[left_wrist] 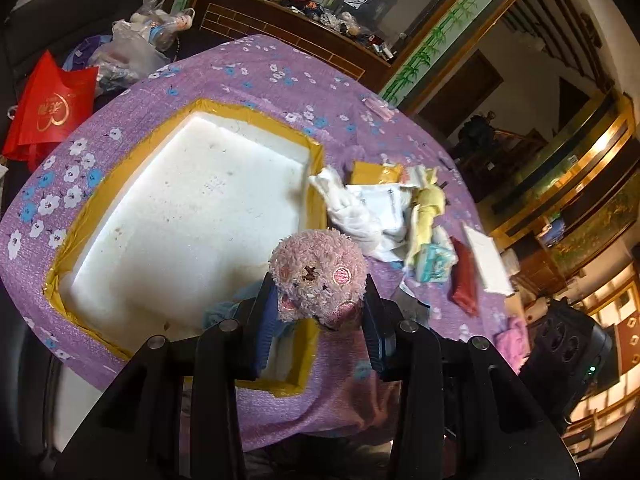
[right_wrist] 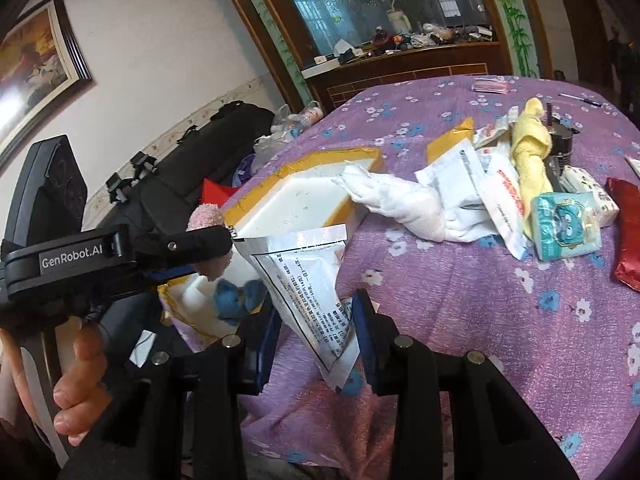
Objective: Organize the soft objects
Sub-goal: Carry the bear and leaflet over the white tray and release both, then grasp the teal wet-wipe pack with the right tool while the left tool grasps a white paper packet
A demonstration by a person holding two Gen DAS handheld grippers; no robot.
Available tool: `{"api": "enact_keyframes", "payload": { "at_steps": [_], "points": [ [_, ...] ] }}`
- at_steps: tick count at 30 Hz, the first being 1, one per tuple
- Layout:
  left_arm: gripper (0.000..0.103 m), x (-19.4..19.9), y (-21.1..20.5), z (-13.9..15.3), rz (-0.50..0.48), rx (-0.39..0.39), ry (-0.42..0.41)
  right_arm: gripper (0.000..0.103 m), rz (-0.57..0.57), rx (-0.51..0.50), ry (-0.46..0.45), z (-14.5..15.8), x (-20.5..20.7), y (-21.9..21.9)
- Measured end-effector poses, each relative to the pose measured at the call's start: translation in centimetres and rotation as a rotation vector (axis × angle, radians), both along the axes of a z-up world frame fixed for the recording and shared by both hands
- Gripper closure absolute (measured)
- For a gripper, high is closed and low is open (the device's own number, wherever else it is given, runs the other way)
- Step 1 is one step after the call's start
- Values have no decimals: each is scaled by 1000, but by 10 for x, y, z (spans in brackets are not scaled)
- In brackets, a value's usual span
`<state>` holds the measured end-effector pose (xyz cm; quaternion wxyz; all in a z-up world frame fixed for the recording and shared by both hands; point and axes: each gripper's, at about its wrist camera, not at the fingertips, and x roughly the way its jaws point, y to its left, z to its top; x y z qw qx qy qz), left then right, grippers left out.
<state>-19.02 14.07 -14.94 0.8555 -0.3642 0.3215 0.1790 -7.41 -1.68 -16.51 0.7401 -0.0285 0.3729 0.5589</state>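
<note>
My left gripper is shut on a pink plush toy, whose face looks toward the camera. It hangs over the near corner of a white foam box with a yellow taped rim. In the right wrist view the left gripper holds the pink plush toy side-on, and a blue part of it hangs below. My right gripper is shut on a white printed pouch, which stands tilted above the purple floral tablecloth beside the foam box.
A pile lies right of the box: a white cloth, a yellow cloth, a teal tissue pack, a red pouch and paper packets. Off the table's far side are a red bag and plastic bags.
</note>
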Motion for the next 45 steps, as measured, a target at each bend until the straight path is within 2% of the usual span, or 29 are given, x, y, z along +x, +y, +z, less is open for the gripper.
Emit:
{"api": "enact_keyframes", "payload": {
  "at_steps": [6, 10, 17, 23, 26, 28, 30, 32, 35, 36, 38, 39, 41, 43, 45],
  "points": [
    [65, -14, 21, 26, 36, 4, -24, 67, 73, 9, 58, 27, 3, 24],
    [65, -12, 45, 28, 77, 41, 11, 68, 94, -16, 43, 31, 7, 54],
    [65, 2, 70, -5, 108, 78, 120, 68, 100, -103, 66, -1, 23, 100],
    [63, 12, 81, -40, 100, 37, 203, 68, 108, -170, 69, -20, 18, 123],
    [61, 14, 88, -47, 114, 22, 214, 67, 87, -177, 19, -19, 16, 128],
    [58, 14, 92, -50, 117, -4, 200, 67, 96, -174, 37, -19, 17, 132],
    [50, 13, 94, -52, 112, -46, 170, 67, 101, -158, 54, -20, 19, 130],
    [50, 13, 92, -51, 110, -62, 170, 63, 92, -130, 63, -19, 21, 124],
    [50, 8, 81, -40, 101, -30, 108, 37, 94, -29, 111, -9, 27, 105],
    [46, 5, 77, -36, 113, -19, 81, 32, 90, 15, 121, -4, 30, 96],
    [35, -2, 69, -27, 157, 5, 24, 30, 87, 55, 122, 2, 31, 84],
    [33, -6, 65, -23, 185, 22, -2, 30, 83, 70, 121, 5, 32, 77],
    [33, -9, 56, -14, 215, 78, -13, 30, 80, 82, 124, 7, 33, 64],
    [33, -5, 49, -7, 217, 134, 12, 30, 79, 92, 130, 6, 36, 51],
    [33, -1, 42, -2, 197, 142, 9, 30, 64, 90, 111, 3, 38, 37]
  ]
}}
